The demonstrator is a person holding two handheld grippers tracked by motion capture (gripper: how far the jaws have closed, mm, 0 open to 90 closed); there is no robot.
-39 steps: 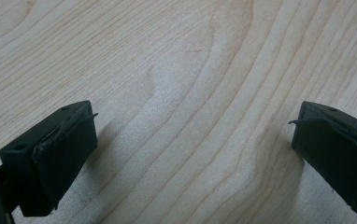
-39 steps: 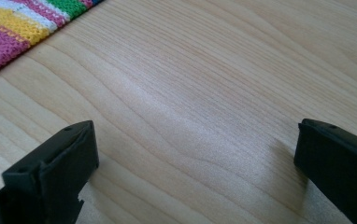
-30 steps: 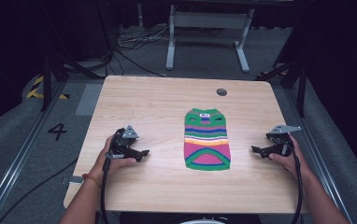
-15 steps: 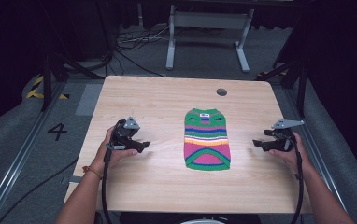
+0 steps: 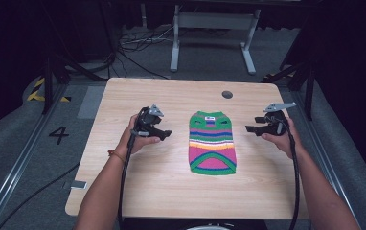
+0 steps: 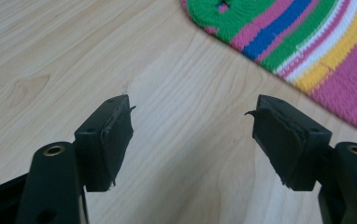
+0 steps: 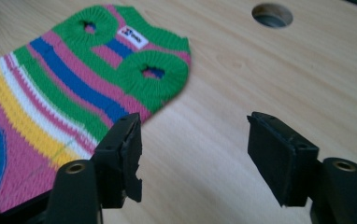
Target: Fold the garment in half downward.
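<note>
Left hand-held gripper (image 5: 167, 134) wide open, empty; right hand-held gripper (image 5: 249, 129) likewise; striped sweater (image 5: 212, 142) between, untouched.

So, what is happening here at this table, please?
A person holds a gripper in each hand over a wooden table. A small striped knitted sweater lies flat in the middle, and nothing touches it. The left gripper is at its left and the right gripper at its right; both point toward it with jaws open and hold nothing. It looks like the moment before they pick it up, but that is only a guess.
</note>
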